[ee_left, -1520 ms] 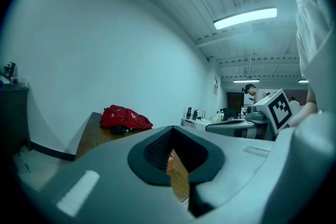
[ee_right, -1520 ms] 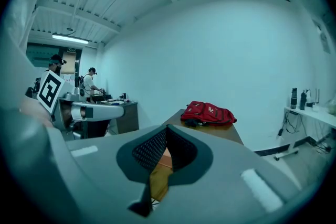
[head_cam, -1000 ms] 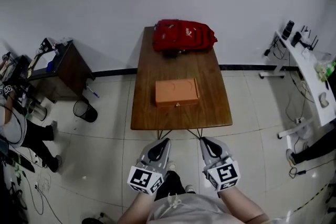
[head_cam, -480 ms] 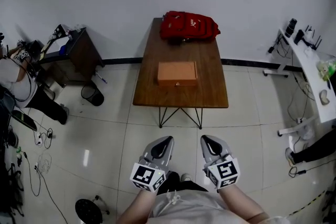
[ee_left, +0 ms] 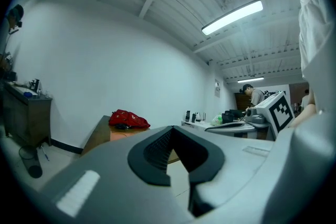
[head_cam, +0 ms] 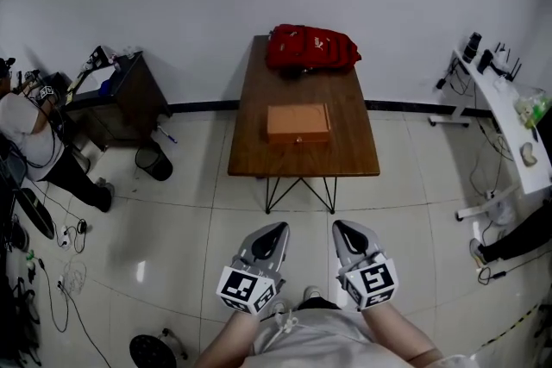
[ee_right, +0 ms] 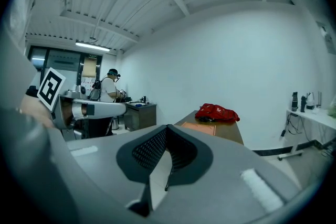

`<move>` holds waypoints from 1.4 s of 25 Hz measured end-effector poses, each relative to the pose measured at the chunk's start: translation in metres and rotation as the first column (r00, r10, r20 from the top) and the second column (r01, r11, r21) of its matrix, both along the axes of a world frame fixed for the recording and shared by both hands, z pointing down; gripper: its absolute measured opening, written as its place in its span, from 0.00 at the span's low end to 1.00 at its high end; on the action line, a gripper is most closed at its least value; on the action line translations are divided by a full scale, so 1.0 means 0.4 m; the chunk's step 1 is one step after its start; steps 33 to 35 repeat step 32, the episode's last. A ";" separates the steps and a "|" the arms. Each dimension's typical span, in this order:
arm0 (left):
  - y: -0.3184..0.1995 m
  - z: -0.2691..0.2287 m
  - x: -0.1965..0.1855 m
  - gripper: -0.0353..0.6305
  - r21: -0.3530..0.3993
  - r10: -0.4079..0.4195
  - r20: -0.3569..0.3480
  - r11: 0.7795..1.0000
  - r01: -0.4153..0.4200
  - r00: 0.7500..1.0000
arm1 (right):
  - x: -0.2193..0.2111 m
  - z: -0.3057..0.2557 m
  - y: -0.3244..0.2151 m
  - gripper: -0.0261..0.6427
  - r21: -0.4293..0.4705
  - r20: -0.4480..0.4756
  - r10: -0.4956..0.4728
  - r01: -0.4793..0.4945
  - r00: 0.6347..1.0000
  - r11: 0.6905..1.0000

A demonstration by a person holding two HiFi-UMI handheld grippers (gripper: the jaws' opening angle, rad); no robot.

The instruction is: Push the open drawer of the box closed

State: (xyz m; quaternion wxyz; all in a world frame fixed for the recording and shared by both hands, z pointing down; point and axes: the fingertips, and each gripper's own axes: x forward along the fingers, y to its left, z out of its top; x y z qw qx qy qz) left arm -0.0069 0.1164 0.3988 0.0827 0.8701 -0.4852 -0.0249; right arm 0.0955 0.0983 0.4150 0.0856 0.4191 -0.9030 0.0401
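Open lane to the table's near edge

From my left gripper (head_cam: 274, 230) and right gripper (head_cam: 343, 228), bare tiled floor (head_cam: 172, 228) runs to the table (head_cam: 302, 161). Bare tabletop lies on the near, left and right sides of the box (head_cam: 297, 122). The red backpack (head_cam: 312, 47) blocks the far end by the wall. A dark cabinet (head_cam: 121, 103) and bin (head_cam: 153, 161) stand off left, a white desk (head_cam: 509, 129) off right, all well apart from the table.

Flat orange-brown box (head_cam: 298, 121), lying level at the middle of the wooden table (head_cam: 255, 144), drawer front (head_cam: 298, 136) with small knob facing 6 o'clock.
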 end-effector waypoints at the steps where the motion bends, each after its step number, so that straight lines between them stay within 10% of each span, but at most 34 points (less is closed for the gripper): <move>1: 0.003 -0.004 -0.008 0.06 0.003 0.008 0.005 1.000 -0.008 1.000 | -0.007 -0.003 0.004 0.05 0.000 0.004 0.011 -0.011 1.000 1.000; 35: 0.000 -0.025 -0.083 0.06 0.030 0.061 0.011 0.998 -0.062 0.998 | -0.112 -0.037 0.024 0.05 0.052 -0.032 0.055 -0.053 0.998 0.997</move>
